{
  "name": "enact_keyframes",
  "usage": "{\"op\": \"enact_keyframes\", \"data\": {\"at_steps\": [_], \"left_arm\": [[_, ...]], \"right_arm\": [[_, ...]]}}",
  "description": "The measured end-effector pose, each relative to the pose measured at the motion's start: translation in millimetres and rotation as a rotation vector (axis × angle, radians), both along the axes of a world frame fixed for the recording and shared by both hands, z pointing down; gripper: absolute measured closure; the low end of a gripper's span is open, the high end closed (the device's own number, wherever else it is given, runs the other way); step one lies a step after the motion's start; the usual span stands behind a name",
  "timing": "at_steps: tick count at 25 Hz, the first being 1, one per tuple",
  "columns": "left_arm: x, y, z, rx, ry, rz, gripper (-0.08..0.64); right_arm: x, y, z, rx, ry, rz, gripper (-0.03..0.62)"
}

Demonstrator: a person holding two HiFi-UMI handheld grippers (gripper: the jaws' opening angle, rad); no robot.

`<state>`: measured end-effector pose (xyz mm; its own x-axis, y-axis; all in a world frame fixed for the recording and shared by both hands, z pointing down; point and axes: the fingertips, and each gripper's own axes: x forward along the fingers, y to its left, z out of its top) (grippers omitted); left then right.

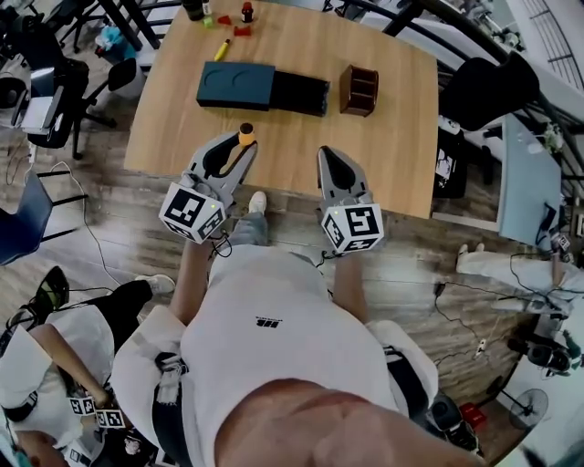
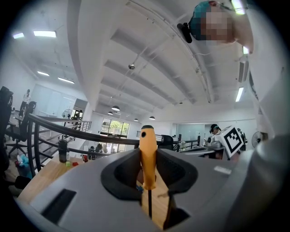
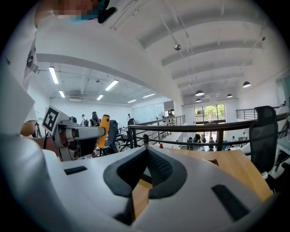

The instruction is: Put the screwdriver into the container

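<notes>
Orange screwdriver [image 2: 147,156] clamped in left hand-held gripper [image 1: 239,148] | right hand-held gripper [image 1: 328,155] closed | table [image 1: 401,137] edge below

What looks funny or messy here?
Nothing is spilled or broken. One odd sight: the screwdriver stands upright, orange handle up, clamped in the left gripper. Small bits lie scattered at the table's far edge.

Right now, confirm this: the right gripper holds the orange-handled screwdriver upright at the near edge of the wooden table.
Not right. It is the left gripper, not the right, that holds the orange-handled screwdriver upright at the near edge of the wooden table. The left gripper view shows the handle clamped between its jaws. The right gripper has nothing between its jaws.
</notes>
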<state>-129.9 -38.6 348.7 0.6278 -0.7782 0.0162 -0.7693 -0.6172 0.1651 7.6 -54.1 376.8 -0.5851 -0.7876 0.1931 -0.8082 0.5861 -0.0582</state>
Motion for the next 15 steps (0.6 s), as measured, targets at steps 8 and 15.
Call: {"op": "enact_keyframes", "data": {"at_steps": [8,15], "left_arm": [[-18.1,-54.2,3.3,0.001,0.008,0.039,0.448],[-24.6,-95.2,13.4,-0.014,0.021,0.097,0.448]], "right_arm": [[-23.4,-47.8,-1.0,0.000,0.018,0.021,0.597],[-38.1,-82.5,5.2,-0.008,0.032,0.053,0.597]]}}
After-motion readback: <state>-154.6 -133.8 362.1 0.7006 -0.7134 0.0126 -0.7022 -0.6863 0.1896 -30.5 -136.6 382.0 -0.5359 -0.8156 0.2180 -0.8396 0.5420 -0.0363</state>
